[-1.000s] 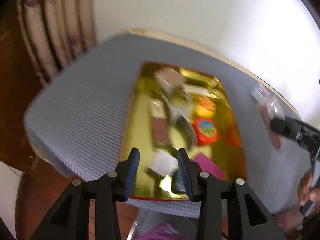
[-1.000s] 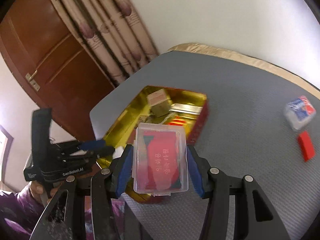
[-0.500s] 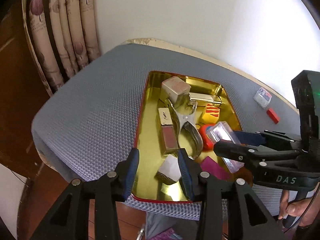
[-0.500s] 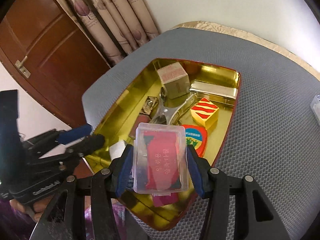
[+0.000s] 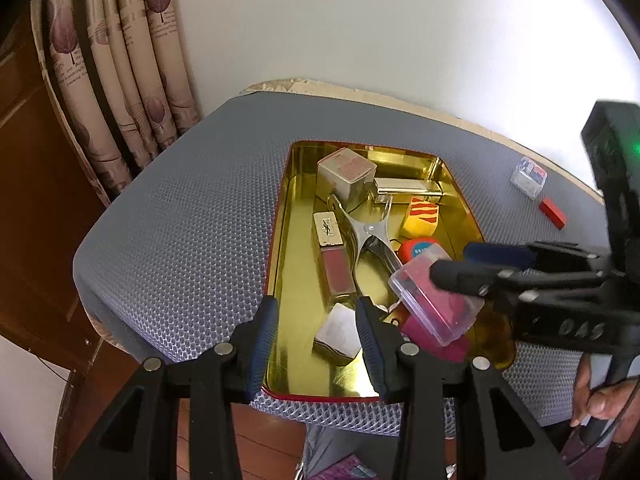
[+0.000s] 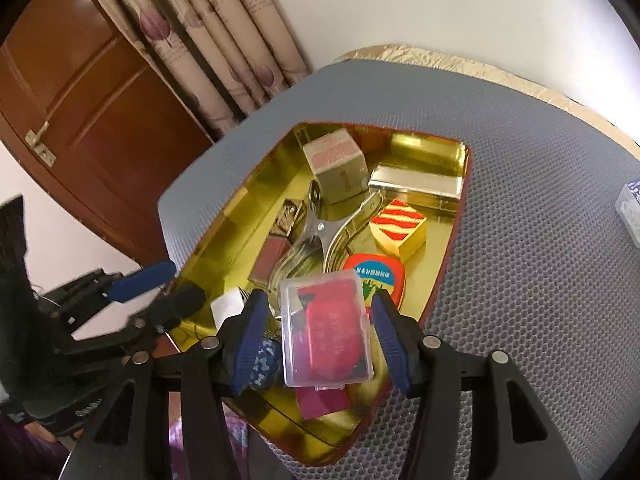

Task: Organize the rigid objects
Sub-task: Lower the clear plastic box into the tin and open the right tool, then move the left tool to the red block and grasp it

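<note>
Mostly done, I'd say. Grey mat covers the table; on it sits the gold tin, already holding most of the load: a square carton, a silver case, tongs, a lipstick box, a striped block, a red round tin, a white cube, a magenta card.

My right gripper is over the tin's near end with the clear case between its jaws. The jaws have just been opening; gaps show on both sides of the case, so I read it as let go, resting tilted on the magenta card, though the far side is hard to see.

My left gripper hangs over the tin's near edge, jaws parted, empty; the white cube lies beyond them.

Left to do: a small clear box and a red block lie on the mat, well apart from the tin.
</note>
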{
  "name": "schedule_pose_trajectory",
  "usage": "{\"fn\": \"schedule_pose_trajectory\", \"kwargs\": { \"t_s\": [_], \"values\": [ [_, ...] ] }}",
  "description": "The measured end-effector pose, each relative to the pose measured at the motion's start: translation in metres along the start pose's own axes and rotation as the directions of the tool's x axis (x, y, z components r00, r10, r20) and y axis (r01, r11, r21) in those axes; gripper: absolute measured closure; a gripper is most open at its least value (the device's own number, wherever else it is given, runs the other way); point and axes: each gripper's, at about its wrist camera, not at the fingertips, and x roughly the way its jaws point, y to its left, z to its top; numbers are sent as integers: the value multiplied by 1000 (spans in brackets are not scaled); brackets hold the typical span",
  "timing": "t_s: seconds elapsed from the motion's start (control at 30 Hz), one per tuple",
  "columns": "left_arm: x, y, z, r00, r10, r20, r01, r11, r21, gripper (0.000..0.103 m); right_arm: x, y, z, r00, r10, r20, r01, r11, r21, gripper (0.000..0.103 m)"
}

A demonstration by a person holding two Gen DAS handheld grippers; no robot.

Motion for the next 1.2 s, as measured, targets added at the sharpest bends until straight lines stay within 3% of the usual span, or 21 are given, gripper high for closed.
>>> {"fn": "schedule_pose_trajectory", "kwargs": {
  "t_s": [0.1, 0.2, 0.3, 0.4, 0.53, 0.6, 0.63, 0.77, 0.87, 0.9, 0.97, 1.07, 1.17, 1.2],
  "values": [
    [0, -2, -1, 1000, 7, -1, -7, 1000, 13, 62, -15, -5, -2, 998, 3, 56, -3, 1000, 15, 50],
    [1, -4, -2, 1000, 15, -3, -14, 1000, 24, 62, -36, -21, -11, 991, -26, 128, 18, 998, 63, 38],
    [1, -5, -3, 1000, 17, -8, -17, 999, 28, 62, -56, -54, -30, 974, -145, 175, 122, 983, 138, 28],
    [1, -7, -5, 1000, 27, -9, -27, 999, 35, 62, -73, -106, -57, 947, -278, 163, 230, 937, 264, 24],
    [-1, -12, -5, 999, 45, -6, -45, 998, 51, 62, -103, -185, -101, 877, -470, 102, 393, 822, 413, 20],
    [-4, -16, -5, 999, 47, -6, -47, 997, 56, 62, -121, -217, -120, 819, -571, 57, 491, 750, 443, 20],
    [-7, -19, -4, 999, 39, -6, -39, 998, 58, 62, -133, -234, -131, 779, -626, 36, 548, 707, 447, 20],
    [-21, -41, 4, 998, -54, -23, 56, 995, 79, 62, -164, -272, -152, 676, -737, -13, 664, 602, 445, 7],
    [-27, -75, 18, 983, -169, -74, 176, 979, 102, 62, -179, -292, -159, 638, -770, -19, 692, 562, 453, 6],
    [-28, -86, 22, 976, -202, -87, 210, 972, 109, 62, -183, -297, -160, 637, -771, -17, 689, 559, 461, 6],
    [-27, -116, 31, 958, -260, -123, 275, 953, 128, 61, -185, -307, -163, 680, -733, 3, 632, 588, 504, 5],
    [-13, -164, 47, 908, -368, -198, 392, 915, 94, 52, -190, -316, -165, 725, -688, 37, 572, 630, 526, 4],
    [13, -216, 65, 852, -446, -274, 472, 881, 33, 52, -190, -317, -166, 763, -643, 65, 524, 675, 519, 2],
    [22, -232, 71, 842, -457, -286, 483, 875, 22, 52, -189, -316, -165, 770, -634, 68, 518, 683, 515, 2]
  ]
}}
